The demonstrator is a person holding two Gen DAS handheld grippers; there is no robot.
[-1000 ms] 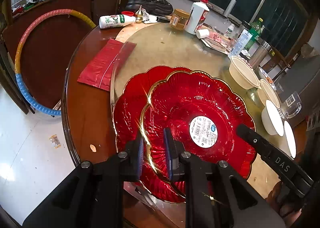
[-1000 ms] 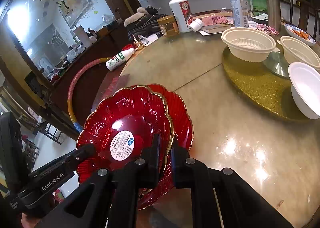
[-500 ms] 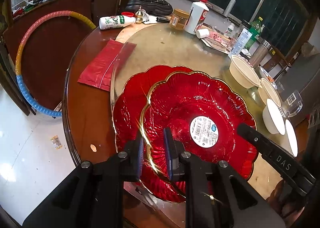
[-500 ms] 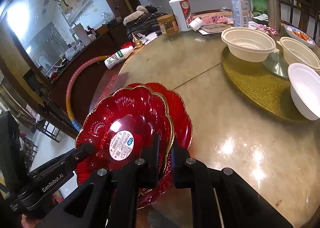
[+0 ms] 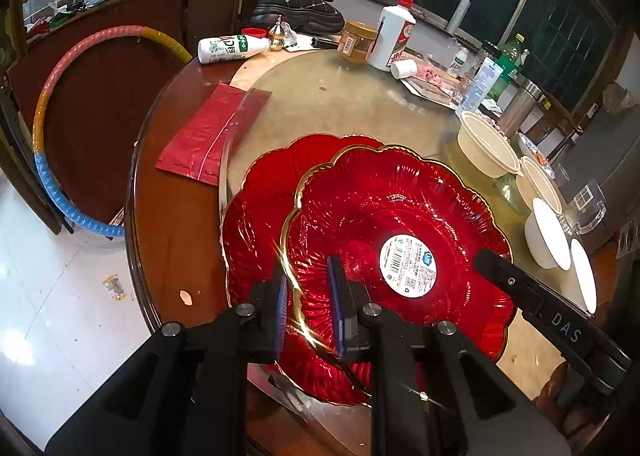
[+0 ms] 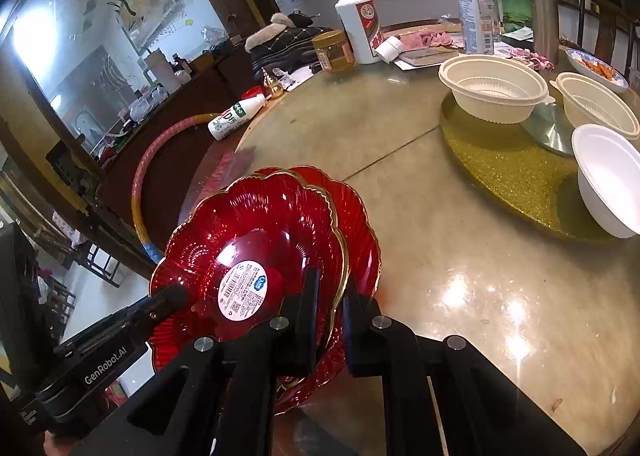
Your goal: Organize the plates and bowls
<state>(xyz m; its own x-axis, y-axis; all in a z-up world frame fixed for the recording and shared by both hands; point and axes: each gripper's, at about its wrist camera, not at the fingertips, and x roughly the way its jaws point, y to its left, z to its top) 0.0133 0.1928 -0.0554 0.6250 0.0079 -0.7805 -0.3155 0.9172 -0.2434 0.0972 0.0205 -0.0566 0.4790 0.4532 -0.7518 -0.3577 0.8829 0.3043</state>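
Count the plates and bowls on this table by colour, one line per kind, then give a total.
Red plates: 2
Cream bowls: 2
White bowls: 2, the second only partly in view at the edge of the left wrist view
Total: 6

A hula hoop (image 5: 60, 127) leans beside the round table (image 5: 168, 240).
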